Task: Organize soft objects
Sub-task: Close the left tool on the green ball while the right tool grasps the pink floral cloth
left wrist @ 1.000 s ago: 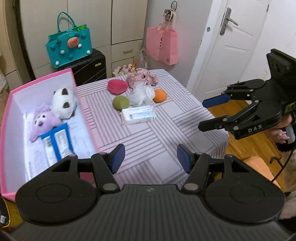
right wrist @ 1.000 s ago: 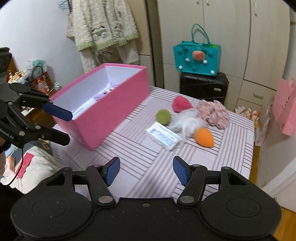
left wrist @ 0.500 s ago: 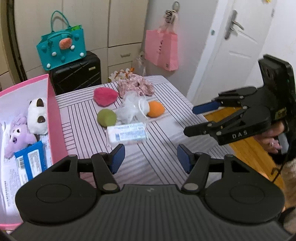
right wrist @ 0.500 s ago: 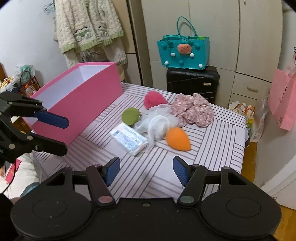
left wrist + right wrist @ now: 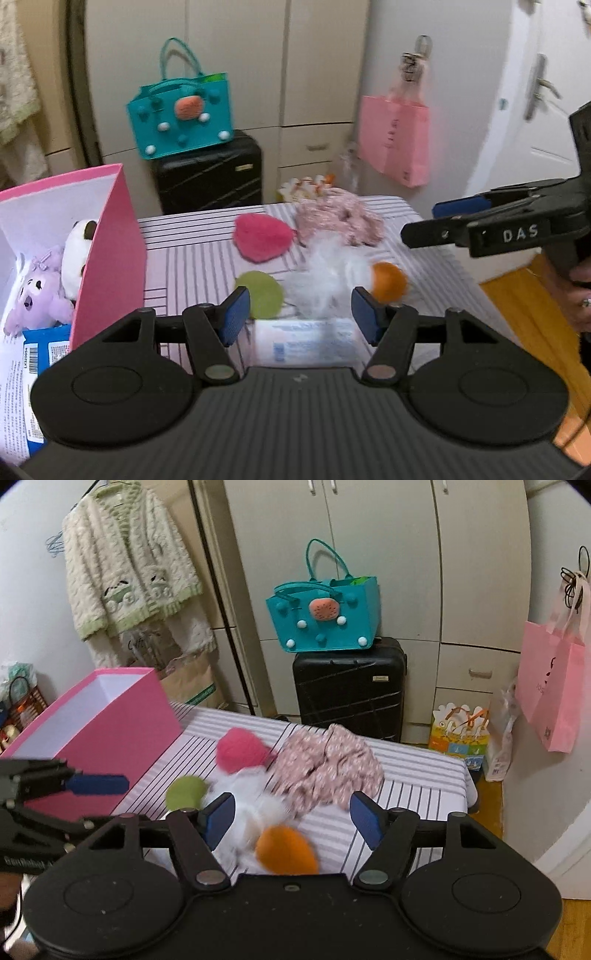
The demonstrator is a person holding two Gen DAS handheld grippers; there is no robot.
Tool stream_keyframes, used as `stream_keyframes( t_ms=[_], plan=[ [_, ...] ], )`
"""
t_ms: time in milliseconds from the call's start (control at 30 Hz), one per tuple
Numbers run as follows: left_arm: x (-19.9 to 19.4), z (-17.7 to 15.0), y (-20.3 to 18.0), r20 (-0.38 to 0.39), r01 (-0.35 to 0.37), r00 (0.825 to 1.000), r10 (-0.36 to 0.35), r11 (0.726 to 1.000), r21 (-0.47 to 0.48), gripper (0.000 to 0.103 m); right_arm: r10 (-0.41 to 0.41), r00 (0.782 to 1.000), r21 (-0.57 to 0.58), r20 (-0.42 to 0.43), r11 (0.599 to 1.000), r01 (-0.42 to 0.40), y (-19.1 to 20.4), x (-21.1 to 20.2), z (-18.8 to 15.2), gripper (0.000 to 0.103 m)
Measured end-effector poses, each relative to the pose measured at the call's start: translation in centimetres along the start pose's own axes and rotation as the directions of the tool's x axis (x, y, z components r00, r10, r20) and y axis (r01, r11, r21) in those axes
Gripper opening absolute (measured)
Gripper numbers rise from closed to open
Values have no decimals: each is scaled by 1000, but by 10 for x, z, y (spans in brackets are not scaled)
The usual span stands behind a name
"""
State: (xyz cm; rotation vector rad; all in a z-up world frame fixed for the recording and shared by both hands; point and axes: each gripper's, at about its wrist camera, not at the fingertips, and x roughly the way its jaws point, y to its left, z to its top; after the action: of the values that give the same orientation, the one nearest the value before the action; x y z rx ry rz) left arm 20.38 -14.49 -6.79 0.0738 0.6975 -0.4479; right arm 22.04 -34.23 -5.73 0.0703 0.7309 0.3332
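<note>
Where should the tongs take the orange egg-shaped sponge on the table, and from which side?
Probably across the narrow middle of the orange sponge, from above. It lies on its side on the striped table, free on the right; white fluff touches its left. The right tongs, opening, frame it.

Both grippers have come forward and lower over the striped bench. The left gripper (image 5: pixel 300 315), its jaws closing on nothing, now has the tissue pack (image 5: pixel 306 341) just below its fingers, with the green puff (image 5: pixel 263 295) behind its left finger. The right gripper (image 5: pixel 291 819), jaws opening and empty, now has the orange sponge (image 5: pixel 286 849) and white fluff (image 5: pixel 251 797) between its fingers.
</note>
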Motion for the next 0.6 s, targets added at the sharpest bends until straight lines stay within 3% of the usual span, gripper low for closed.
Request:
stream_keyframes(
  t_ms=[167,300,600],
  plan=[
    [25,2,7,-16,-74,997,74,996,-50,48,-8,1000,49,-4,999,9,-16,34,12,81],
    [36,3,11,5,-136,991,137,988,-68,46,-44,999,57,-18,997,44,-23,62,21,84],
    [61,3,12,-35,-166,986,164,985,-45,42,-46,994,80,-99,995,54,-28,108,17,85]
  ],
)
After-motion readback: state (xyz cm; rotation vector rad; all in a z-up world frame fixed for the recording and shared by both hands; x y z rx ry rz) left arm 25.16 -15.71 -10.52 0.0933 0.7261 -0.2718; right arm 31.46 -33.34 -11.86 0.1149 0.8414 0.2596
